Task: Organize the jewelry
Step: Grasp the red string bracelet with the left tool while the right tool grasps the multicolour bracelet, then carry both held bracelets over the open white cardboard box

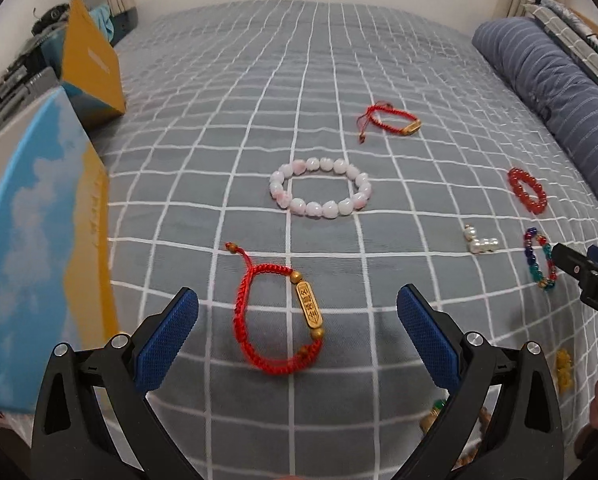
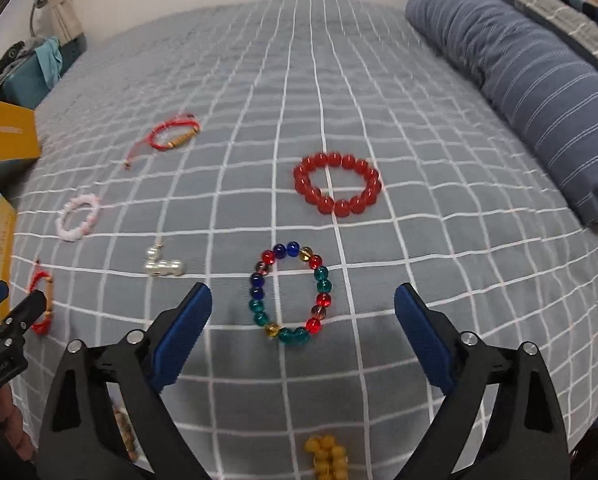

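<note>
Box (image 1: 39, 240) left of red cord bracelet (image 1: 279, 320); pillow (image 2: 539, 92) far right.

your left claw's (image 1: 297, 320) right arm hides most of a green and gold piece (image 1: 433, 418) low on the bed, so you can't tell what it is. the yellow bead string (image 2: 326, 456) runs off the bottom edge of the right wrist view. a tan beaded piece (image 2: 123, 428) is mostly covered by the right claw's (image 2: 303, 318) left arm. the far red cord bracelet (image 2: 173, 136) is blurred, its charm unreadable. the blue box (image 1: 39, 240) is cut by the left edge.
</note>
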A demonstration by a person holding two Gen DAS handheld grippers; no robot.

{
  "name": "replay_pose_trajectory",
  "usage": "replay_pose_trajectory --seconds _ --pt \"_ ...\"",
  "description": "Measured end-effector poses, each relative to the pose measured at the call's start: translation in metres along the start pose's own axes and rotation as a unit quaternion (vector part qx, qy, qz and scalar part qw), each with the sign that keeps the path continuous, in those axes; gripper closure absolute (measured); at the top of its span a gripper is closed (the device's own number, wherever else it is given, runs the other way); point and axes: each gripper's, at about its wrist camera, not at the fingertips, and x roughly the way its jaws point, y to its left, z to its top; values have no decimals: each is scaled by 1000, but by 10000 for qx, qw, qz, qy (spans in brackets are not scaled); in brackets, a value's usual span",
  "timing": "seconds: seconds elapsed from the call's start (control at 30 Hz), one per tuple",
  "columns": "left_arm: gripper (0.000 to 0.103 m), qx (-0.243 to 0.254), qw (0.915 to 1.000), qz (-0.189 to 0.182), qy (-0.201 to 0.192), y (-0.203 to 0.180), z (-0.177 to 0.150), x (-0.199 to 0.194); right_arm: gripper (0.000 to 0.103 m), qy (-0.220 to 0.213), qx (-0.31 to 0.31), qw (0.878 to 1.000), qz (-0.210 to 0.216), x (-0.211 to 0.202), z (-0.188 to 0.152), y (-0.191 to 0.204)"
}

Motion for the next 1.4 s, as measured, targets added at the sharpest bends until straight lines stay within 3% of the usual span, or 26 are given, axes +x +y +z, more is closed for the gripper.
replay_pose_trajectory --seconds 0.27,0.37,0.5,0.53,0.57,0.6,0.63,0.67,1.1,1.4 --pt "6 -102 9997 -74 224 5 -4 25 31 298 83 9995 15 30 -1 -4" --pt "17 -19 9996 -77 256 3 -5 26 40 367 69 9992 109 34 -1 -1" --pt "42 -7 9994 -197 282 2 -6 23 59 411 8 9991 139 37 1 3" --pt "56 -10 9994 -211 284 3 -7 22 63 413 -4 9990 140 37 1 4" --pt "63 -10 9994 -230 277 3 -7 20 73 415 -24 9990 135 37 2 5" --pt "77 -3 9992 -285 265 3 -7 19 83 422 -26 9990 148 38 2 5" --pt "93 -1 9991 -327 260 3 -7 18 84 424 -28 9990 155 38 3 6" --pt "95 0 9989 -373 272 3 -7 17 84 414 -51 9990 141 37 3 6" --pt "95 154 9987 -477 23 -5 -1 -8 84 188 13 9995 239 19 5 3" --pt "95 177 9990 -357 -196 -3 1 -27 84 -44 25 9996 267 -1 5 3"
